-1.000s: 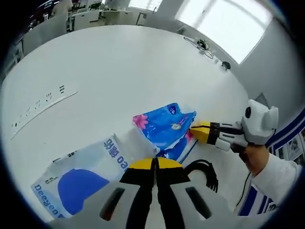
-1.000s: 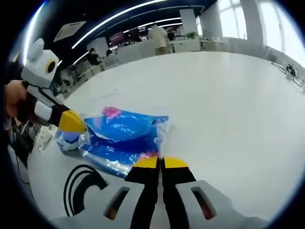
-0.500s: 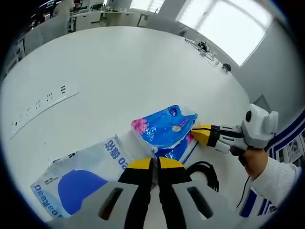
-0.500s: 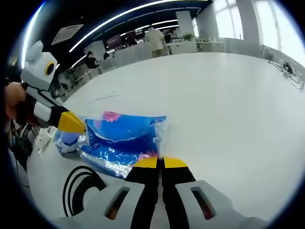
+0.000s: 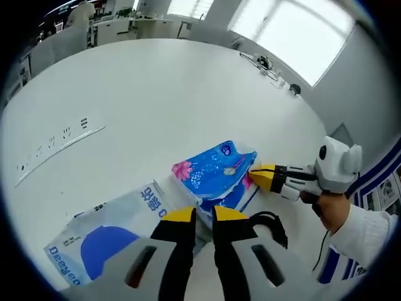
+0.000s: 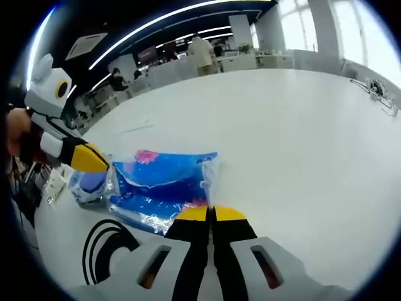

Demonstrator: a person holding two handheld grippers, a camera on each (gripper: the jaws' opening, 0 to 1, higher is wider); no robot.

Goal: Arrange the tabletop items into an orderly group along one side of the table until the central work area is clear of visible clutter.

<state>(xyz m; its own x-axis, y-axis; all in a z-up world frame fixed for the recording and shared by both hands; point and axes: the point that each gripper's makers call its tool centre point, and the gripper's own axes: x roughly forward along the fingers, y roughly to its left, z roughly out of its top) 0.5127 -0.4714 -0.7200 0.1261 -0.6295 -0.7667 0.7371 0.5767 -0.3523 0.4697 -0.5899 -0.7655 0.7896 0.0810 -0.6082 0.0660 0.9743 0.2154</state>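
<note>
Right gripper (image 6: 211, 212) clamped on blue pack (image 6: 164, 185) edge, left gripper (image 5: 205, 214) jaws slightly apart, bare table (image 5: 156, 94) beyond.

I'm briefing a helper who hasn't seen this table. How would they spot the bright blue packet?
On the big white table, look near the edge by the coiled black cable. The bright blue packet lies there, glossy, with a pink flower print; the white pack beside it is paler, with a blue oval.

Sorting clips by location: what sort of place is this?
Probably an open-plan office: a large white round table, rows of desks with people under long ceiling light strips, and big bright windows.
</note>
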